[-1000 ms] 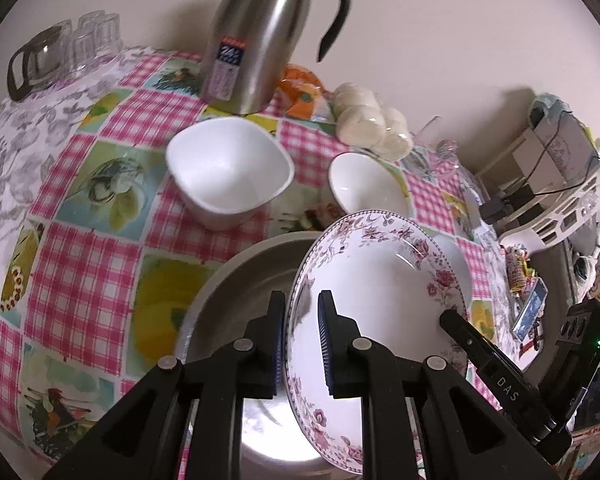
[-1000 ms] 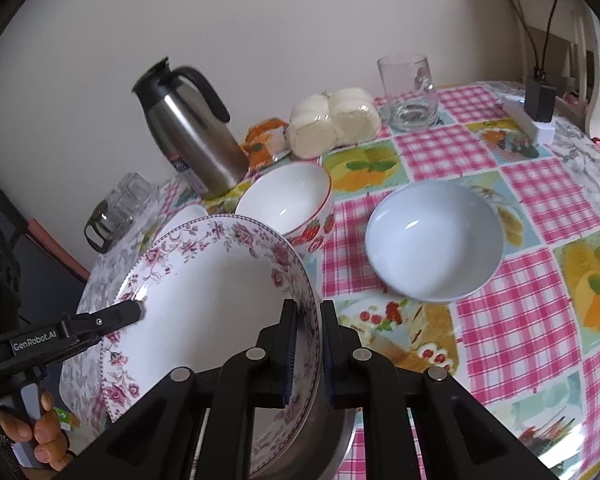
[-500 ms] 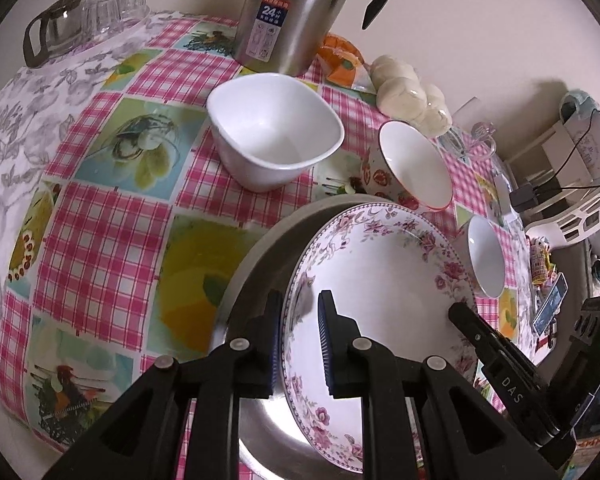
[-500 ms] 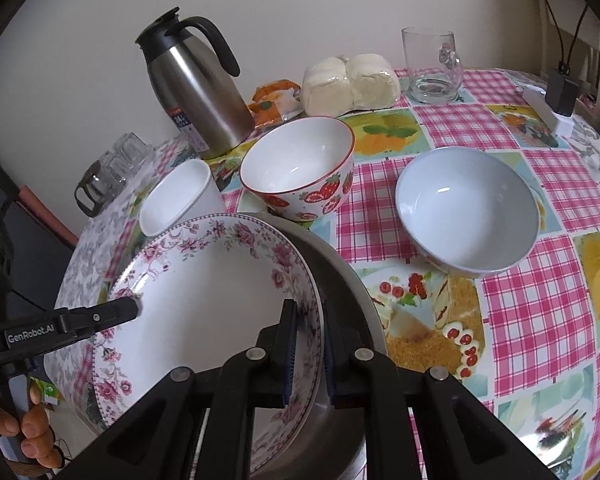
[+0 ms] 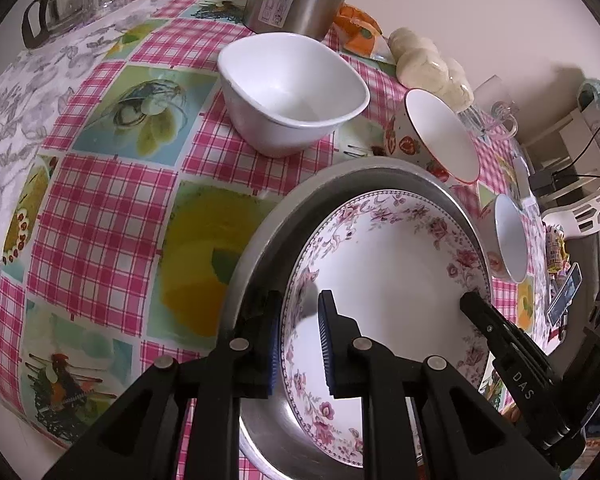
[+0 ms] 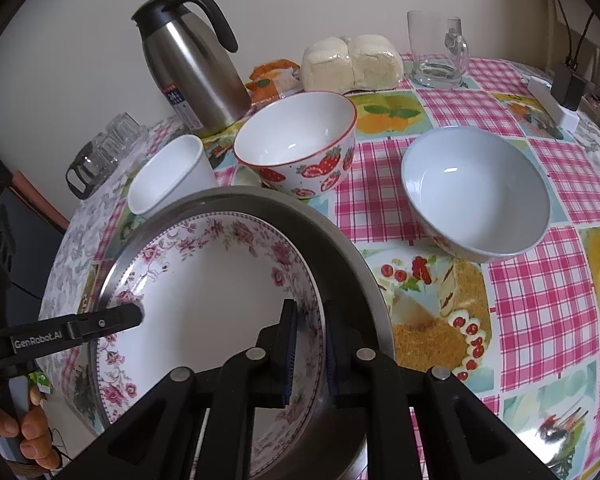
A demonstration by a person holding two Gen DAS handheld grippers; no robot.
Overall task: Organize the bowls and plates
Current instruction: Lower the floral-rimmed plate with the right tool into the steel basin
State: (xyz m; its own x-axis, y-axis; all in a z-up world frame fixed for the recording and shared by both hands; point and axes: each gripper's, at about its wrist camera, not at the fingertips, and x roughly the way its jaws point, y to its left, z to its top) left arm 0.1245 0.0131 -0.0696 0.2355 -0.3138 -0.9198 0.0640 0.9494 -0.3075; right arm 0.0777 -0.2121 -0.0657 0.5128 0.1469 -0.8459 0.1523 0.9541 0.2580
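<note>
A white plate with a pink floral rim (image 5: 384, 264) (image 6: 212, 288) lies low inside a round steel basin (image 5: 340, 172) (image 6: 340, 248) on the checked tablecloth. My left gripper (image 5: 299, 320) is shut on the plate's left rim, one pad outside and one inside. My right gripper (image 6: 308, 328) is shut on the opposite rim, its outer finger between plate and basin wall. Behind the basin stand a white square bowl (image 5: 292, 92) (image 6: 168, 172), a strawberry-patterned bowl (image 5: 440, 136) (image 6: 300, 140) and a pale blue bowl (image 5: 508, 240) (image 6: 472, 196).
A steel thermos jug (image 6: 192, 64) stands at the back by the wall, with wrapped buns (image 6: 352, 62) and a glass mug (image 6: 436, 52) to its right. Glass cups (image 5: 80, 0) sit at the far left edge. A person's hand (image 6: 24, 436) holds the left gripper.
Both grippers have come down with the plate. It has gone from tilted above the basin to nearly flat inside it, and the bowls behind now show in full.
</note>
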